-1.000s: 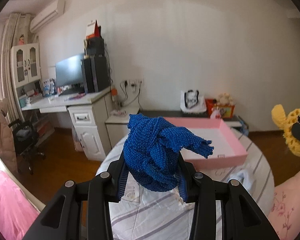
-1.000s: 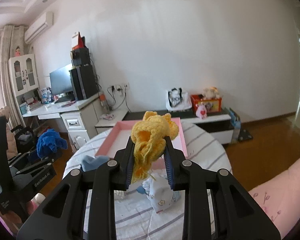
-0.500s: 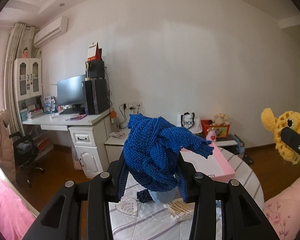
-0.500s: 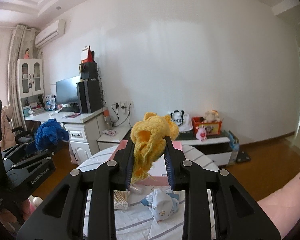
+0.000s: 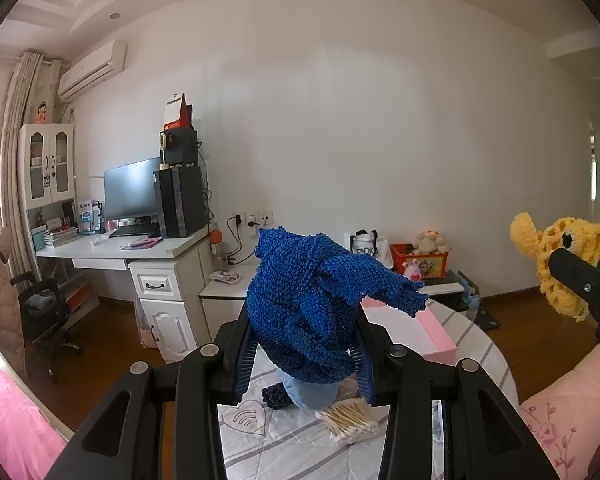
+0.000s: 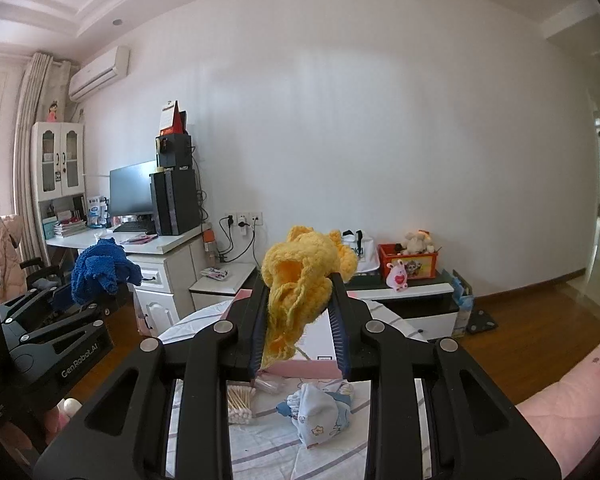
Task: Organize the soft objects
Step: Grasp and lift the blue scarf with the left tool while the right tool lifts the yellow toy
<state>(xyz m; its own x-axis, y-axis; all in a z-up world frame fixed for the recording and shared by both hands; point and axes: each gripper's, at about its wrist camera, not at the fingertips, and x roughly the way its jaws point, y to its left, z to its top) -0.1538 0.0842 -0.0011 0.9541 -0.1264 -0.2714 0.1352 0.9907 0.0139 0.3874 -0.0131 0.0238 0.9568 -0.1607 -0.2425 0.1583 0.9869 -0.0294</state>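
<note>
Left gripper (image 5: pixel 304 344): I pinch the blue knit (image 5: pixel 316 304).
Right gripper (image 6: pixel 300 320): I clamp the yellow knit (image 6: pixel 300 280), seemingly above the pink box (image 6: pixel 320 344).

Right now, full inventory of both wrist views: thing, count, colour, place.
blue knit piece: 1, dark blue, clamped in left gripper
yellow knit piece: 1, yellow, clamped in right gripper
pink box: 1, pink, far side of table
table: 1, striped white cloth, below both grippers
cotton swabs: 1 bundle, white and tan, on table
baby-print cloth: 1, light blue and white, on table beside swabs
desk: 1, white, left wall, with black monitor
red crate: 1, low cabinet, plush on top
sleeve: 1, pink, lower right
</note>
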